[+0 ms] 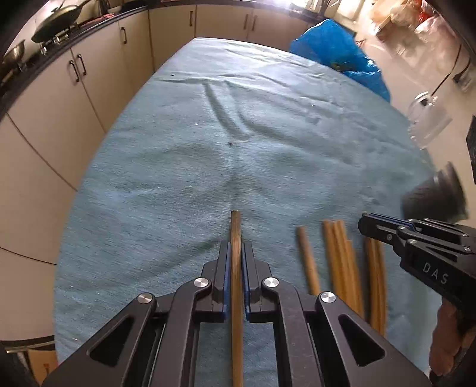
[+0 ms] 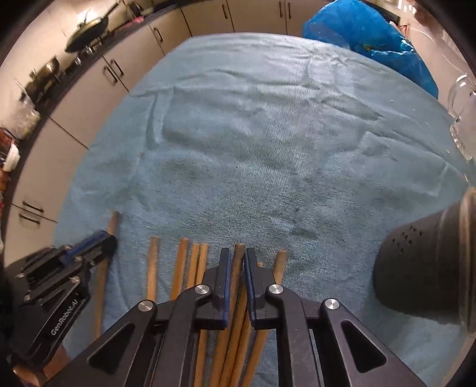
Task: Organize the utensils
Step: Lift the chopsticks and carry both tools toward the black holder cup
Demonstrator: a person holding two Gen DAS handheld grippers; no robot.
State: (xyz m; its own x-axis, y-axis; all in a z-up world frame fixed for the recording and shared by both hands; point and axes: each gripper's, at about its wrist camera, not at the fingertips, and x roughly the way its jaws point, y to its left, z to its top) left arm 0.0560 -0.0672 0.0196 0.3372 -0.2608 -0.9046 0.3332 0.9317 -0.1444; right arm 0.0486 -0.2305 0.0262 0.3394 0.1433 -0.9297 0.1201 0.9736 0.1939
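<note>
Closest in, the left hand-held gripper (image 1: 235,253) is clamped on a single wooden chopstick (image 1: 236,238), its blunt end poking out past the blue pads over the teal cloth (image 1: 238,134) covering the worktop. The right hand-held gripper (image 2: 237,262) has its jaws nearly together around one chopstick of the loose chopsticks (image 2: 190,268) lying side by side on the cloth; its own camera does not make clear whether the pads actually press on it. From the left camera the right tool's side reads "DAS", with a bit of the person's hand (image 1: 446,333) beneath it; from the right camera the left tool's side reads "GenRobot.AI". Only the right view shows the held stick's neighbours fanned out under the jaws, and the small holes in the dark perforated holder (image 2: 422,268) lying on its side just to the right. Farther off, a clear glass mug (image 2: 464,119) lies at the cloth's right edge, a blue plastic bag (image 1: 336,50) beyond it, then cream cabinets (image 1: 89,74) with a black pan (image 1: 56,23) on the stove.
</note>
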